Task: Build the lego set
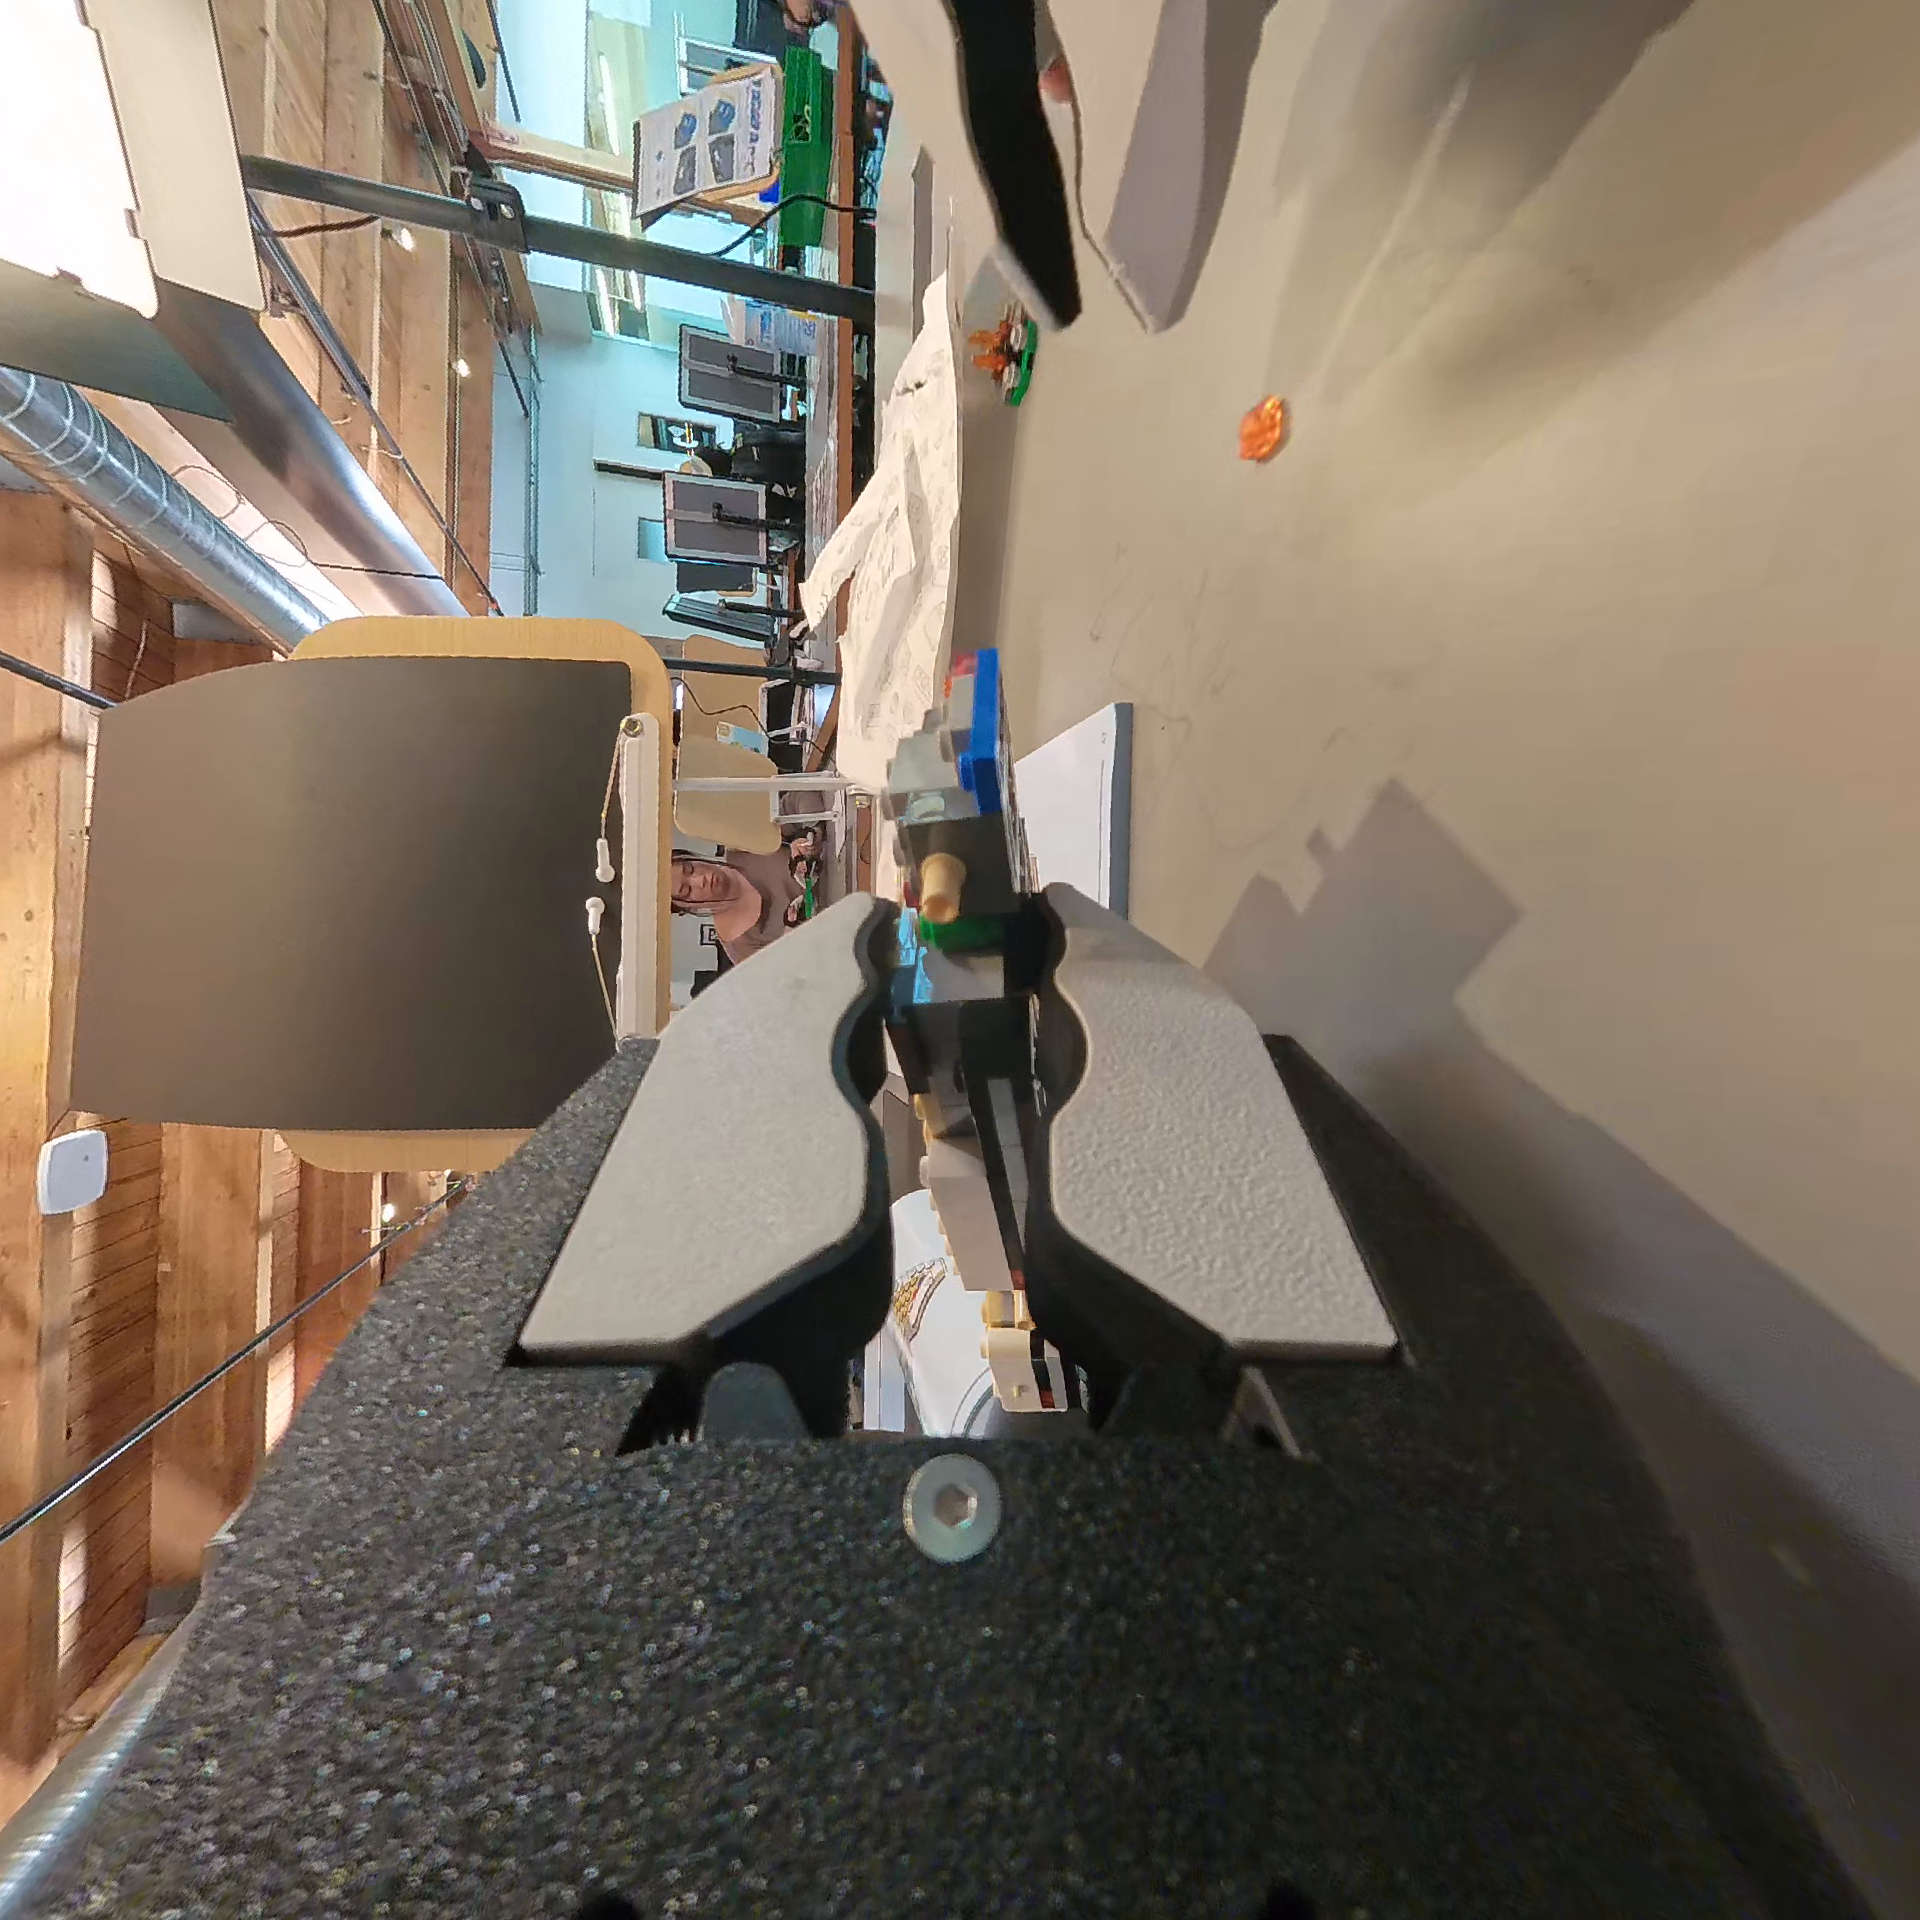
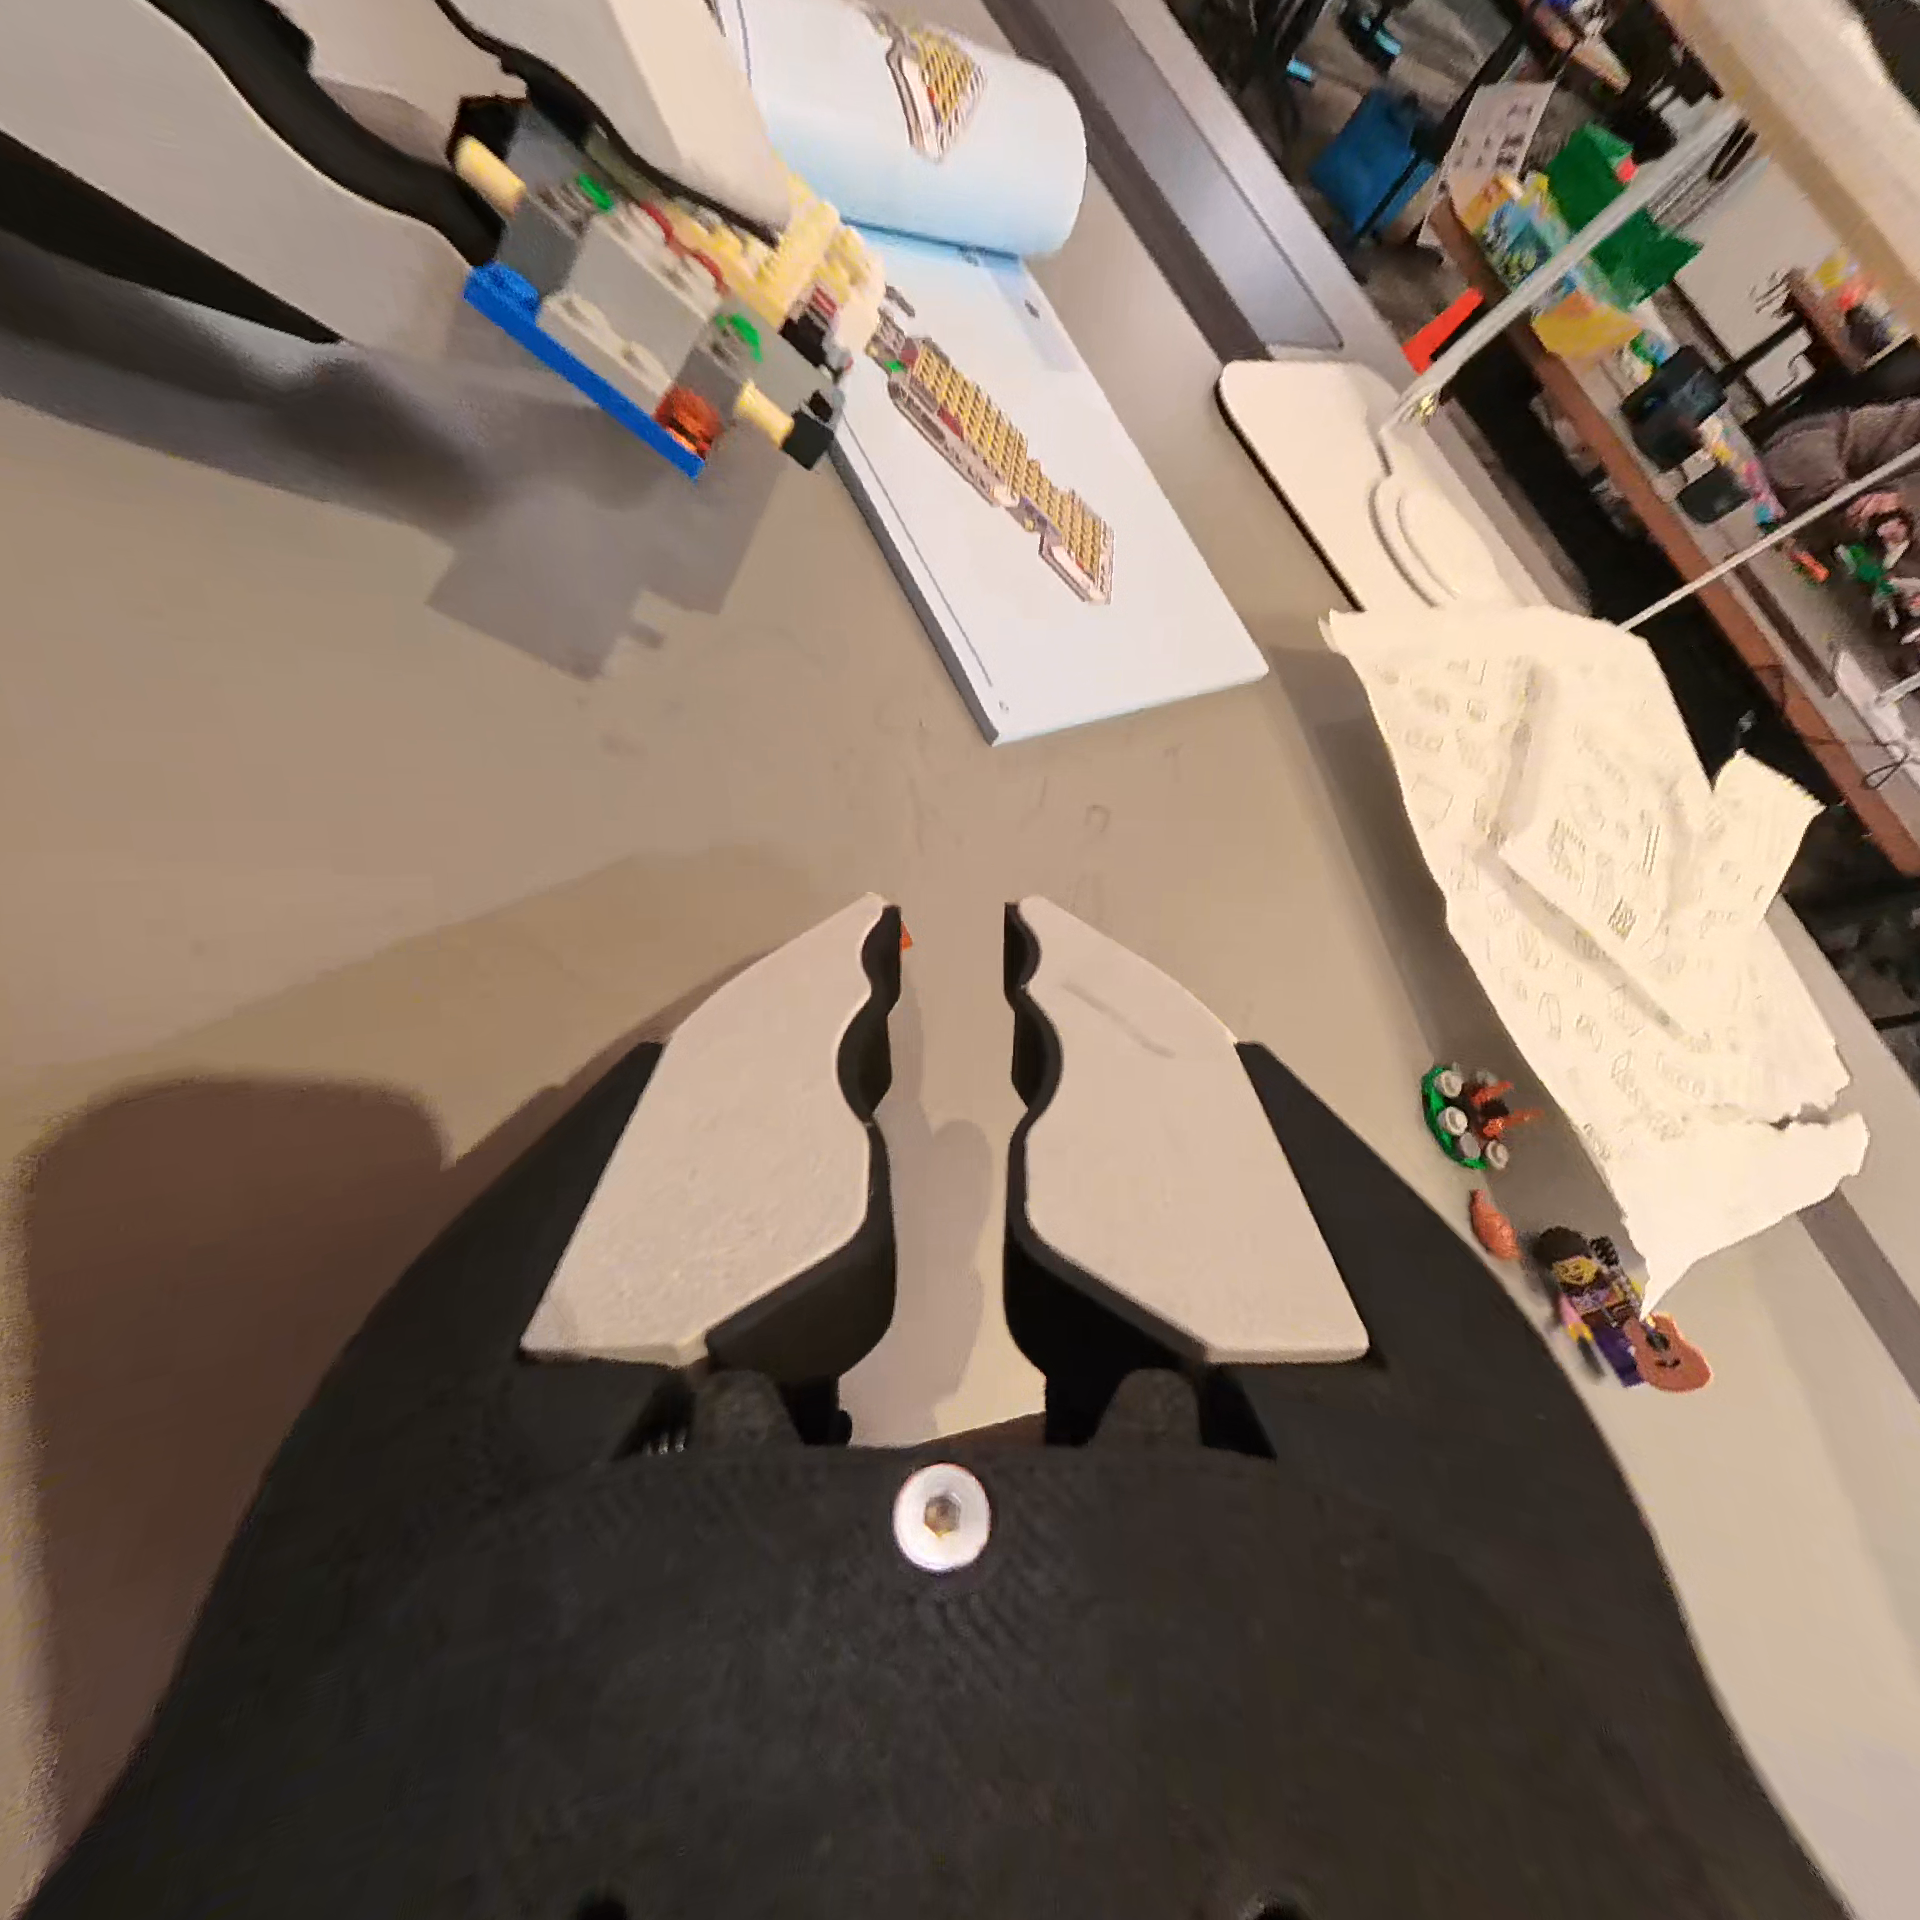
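While left gripper (image 1: 961, 935) pinches brick model (image 1: 956, 790) | right gripper (image 2: 954, 925) spread above table (image 2: 416, 779)

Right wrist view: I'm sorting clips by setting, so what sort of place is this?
Probably a shared workshop or makerspace: a brick model beside an open instruction booklet on a grey table, with cluttered workbenches behind.

One brick model (image 2: 665, 301), one booklet (image 2: 1039, 540), one minifigure (image 2: 1600, 1299).

Left wrist view: rolled sideways, close along its tool (image 1: 961, 914), desk (image 1: 1558, 727) at right, room beyond. Right wrist view: looked down over its tool (image 2: 951, 914) from higher up. Shared: brick model (image 1: 961, 790) (image 2: 623, 301), booklet (image 2: 1039, 540), paper sheet (image 1: 904, 520) (image 2: 1579, 831).
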A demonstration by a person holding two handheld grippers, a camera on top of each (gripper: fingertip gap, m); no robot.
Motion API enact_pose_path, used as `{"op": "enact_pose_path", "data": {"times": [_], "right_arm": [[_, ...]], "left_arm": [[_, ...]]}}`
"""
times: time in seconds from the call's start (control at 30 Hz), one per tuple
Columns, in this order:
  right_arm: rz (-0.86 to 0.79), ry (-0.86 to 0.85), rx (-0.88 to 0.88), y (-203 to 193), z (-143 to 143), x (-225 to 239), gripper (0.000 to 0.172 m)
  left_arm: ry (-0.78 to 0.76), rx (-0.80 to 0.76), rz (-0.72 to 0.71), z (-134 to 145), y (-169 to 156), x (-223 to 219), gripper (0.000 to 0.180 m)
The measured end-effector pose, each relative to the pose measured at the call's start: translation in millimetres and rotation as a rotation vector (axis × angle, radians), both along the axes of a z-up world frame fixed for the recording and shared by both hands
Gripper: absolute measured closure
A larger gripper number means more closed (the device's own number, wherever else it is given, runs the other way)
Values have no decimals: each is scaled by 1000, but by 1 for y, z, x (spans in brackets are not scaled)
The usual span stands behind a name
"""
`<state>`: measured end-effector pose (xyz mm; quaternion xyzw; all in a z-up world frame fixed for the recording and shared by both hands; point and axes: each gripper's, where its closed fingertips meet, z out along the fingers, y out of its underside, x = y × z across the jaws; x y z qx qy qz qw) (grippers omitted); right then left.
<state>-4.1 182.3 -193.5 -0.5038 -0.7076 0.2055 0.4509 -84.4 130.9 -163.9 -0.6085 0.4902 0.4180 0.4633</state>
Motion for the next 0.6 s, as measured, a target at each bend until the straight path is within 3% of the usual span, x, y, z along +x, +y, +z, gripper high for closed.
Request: {"op": "enact_pose_path", "data": {"times": [0.6], "right_arm": [[95,-194,-196,-1,-30,-8,153]], "left_arm": [[89,49,-24,6,0,6,156]]}}
